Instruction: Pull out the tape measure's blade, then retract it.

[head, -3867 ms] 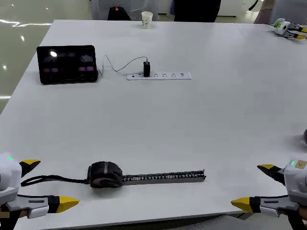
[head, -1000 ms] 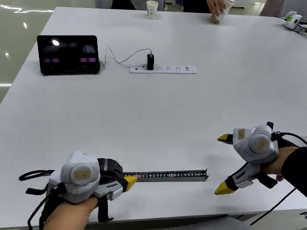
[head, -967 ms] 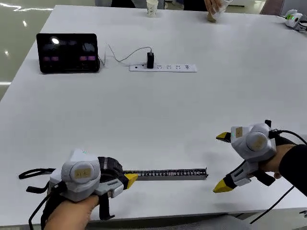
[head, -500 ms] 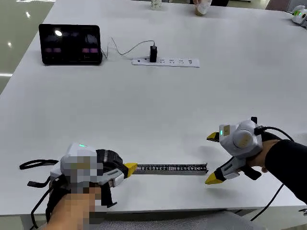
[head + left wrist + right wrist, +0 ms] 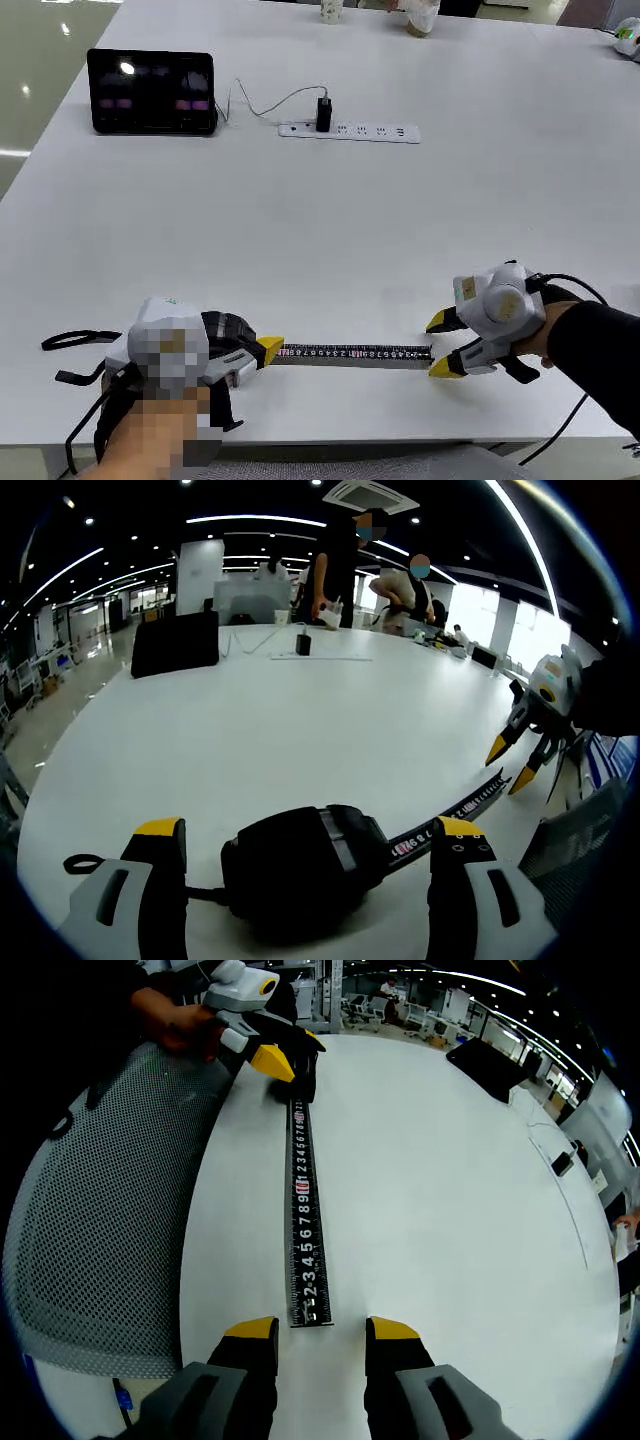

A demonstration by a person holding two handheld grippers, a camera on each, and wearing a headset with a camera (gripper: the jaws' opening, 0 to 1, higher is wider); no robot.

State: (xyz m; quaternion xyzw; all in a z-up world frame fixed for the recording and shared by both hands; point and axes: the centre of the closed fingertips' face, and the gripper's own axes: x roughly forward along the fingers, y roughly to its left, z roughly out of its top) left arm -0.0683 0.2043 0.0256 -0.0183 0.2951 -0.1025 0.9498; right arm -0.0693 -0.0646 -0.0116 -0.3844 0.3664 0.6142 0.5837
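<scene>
In the head view, your left gripper (image 5: 256, 341) sits at the near left of the white table (image 5: 400, 230), its jaws spread wide to either side of the black tape measure (image 5: 233, 331). The blade (image 5: 355, 352) lies flat on the table, drawn out to the right. Your right gripper (image 5: 441, 345) has its yellow tips partly apart, one on each side of the blade's free end. A tablet (image 5: 152, 90) and a power strip (image 5: 350, 130) lie at the far side.

In the left gripper view, the tape measure (image 5: 300, 870) rests between your jaws with a gap showing on each side. The blade (image 5: 470, 800) runs off toward your right gripper (image 5: 510, 765).

In the right gripper view, the blade's (image 5: 303, 1210) end lies just ahead of your narrowly parted jaws, not pinched. At its far end is your left gripper (image 5: 275, 1060). Grey mesh (image 5: 100, 1210) shows beyond the table edge.
</scene>
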